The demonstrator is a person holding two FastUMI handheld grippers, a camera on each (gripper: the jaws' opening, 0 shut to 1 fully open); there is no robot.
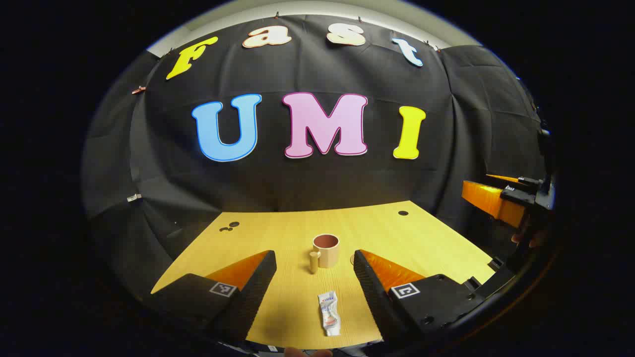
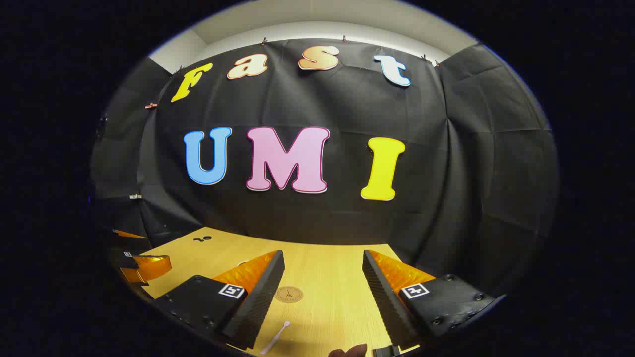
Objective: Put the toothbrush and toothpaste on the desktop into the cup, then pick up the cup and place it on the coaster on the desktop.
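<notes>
Toothpaste [image 1: 329,313] before cup [image 1: 326,250]; toothbrush [image 2: 276,337] before coaster [image 2: 288,294].

One cup [image 1: 326,250], one toothpaste tube [image 1: 329,313], one toothbrush [image 2: 276,337], one round coaster [image 2: 288,294], one wooden desktop [image 1: 426,243], two grippers: left gripper [image 1: 314,274], right gripper [image 2: 323,274]

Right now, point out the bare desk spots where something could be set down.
Bare wood lies between the cup and the toothpaste, and behind the cup toward the wall. In the right gripper view, wood beyond the coaster is bare. It is tighter near the toothbrush.
</notes>
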